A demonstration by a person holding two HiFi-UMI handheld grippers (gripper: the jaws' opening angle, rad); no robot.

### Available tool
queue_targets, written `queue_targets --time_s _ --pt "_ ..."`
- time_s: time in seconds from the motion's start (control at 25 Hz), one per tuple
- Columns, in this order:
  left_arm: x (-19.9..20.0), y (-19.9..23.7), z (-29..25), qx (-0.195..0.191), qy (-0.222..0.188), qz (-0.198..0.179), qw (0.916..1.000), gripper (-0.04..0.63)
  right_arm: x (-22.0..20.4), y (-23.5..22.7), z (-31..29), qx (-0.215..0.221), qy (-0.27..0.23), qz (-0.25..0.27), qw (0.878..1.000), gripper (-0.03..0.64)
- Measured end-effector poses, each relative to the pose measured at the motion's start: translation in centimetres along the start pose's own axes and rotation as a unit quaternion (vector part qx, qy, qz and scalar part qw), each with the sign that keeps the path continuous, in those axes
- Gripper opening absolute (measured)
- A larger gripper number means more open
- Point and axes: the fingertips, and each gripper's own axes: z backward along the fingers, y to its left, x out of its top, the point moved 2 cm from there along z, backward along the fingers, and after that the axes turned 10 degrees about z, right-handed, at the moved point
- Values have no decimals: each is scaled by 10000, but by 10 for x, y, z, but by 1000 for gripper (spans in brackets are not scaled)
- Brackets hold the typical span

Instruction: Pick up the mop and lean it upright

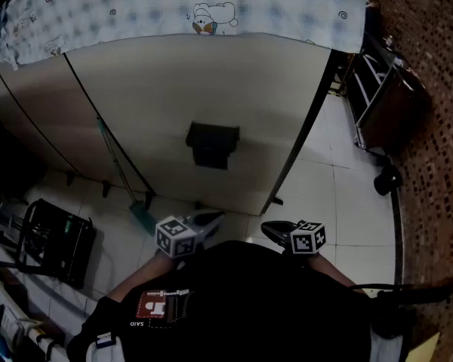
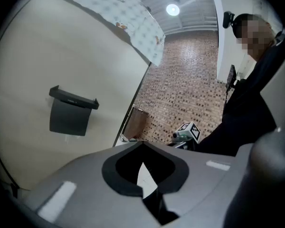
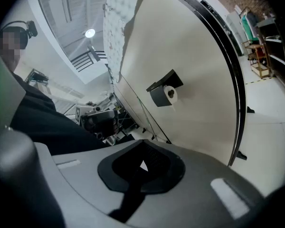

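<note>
Left gripper and right gripper closed tight, empty — mop leaning on the wall.
Held side by side close to the body, jaws pressed together with nothing between, tipped slightly down toward the wall. Further out, pole slanted against the wall's left part, head on the floor at the wall's foot, left of the black holder — touched by neither gripper.

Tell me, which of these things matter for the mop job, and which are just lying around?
For the job:
mop, standing against the cream partition
left gripper, shut, empty
right gripper, shut, empty

Just there:
black paper dispenser
patterned cloth over the partition's top
black rack
dark trolley
</note>
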Motion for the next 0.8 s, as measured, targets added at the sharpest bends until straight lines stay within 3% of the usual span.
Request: queue_targets --time_s 0.16,0.4,0.6,0.8 --pt "-12 -14 3 57 162 -160 9997 2 -4 4 -1 179 142 54 9997 14" --pt "-14 12 48 230 -268 24 9994 2 19 29 -43 310 177 507 9981 14" --pt "-10 57 121 98 -334 -6 9994 2 44 74 -106 156 107 806 9966 14" --pt "17 112 217 243 -614 -111 9978 2 77 124 -191 266 13 889 9957 14"
